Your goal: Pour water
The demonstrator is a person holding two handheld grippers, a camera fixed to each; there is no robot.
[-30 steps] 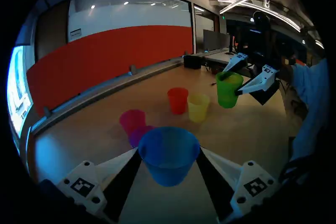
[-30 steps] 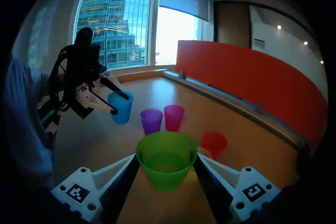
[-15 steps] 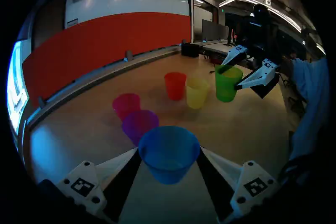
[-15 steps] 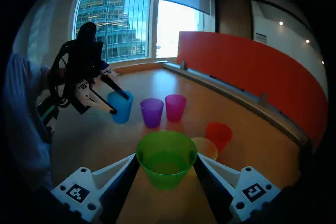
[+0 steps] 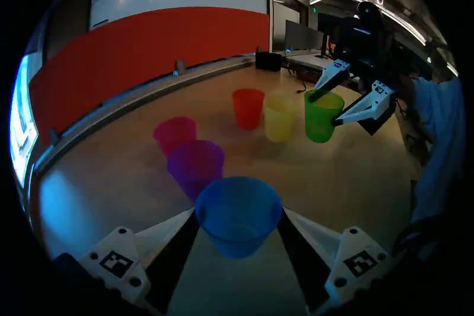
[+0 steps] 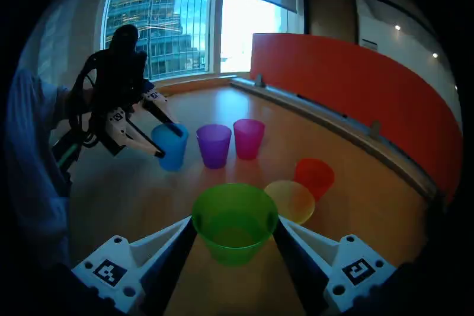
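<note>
cups in six colours share a long wooden table (image 5: 349, 179). our left gripper (image 5: 239, 224) has both fingers pressed against the sides of a blue cup (image 5: 238, 206), jaws narrowed to the cup's width, and the cup is upright between them. in the left gripper view a purple cup (image 5: 195, 165) stands just beyond the blue one, with a pink cup (image 5: 175, 133) behind it. farther off, a red cup (image 5: 247, 107), a yellow cup (image 5: 279, 115) and a green cup (image 5: 322, 123) run in a close row.

our right gripper (image 6: 234, 230) clamps the green cup from both sides, its fingers drawn in just as far, and the cup is upright, just beside the yellow one. in the right gripper view the blue cup sits just beside the purple one, at the end of the row of blue, purple and pink. we cannot tell whether either held cup has water in it.

a blue sleeve (image 6: 29, 156) shows at the left edge of the right gripper view. an orange-red wall (image 5: 148, 49) runs along the far side of the table, and tall windows (image 6: 160, 25) look onto towers.
</note>
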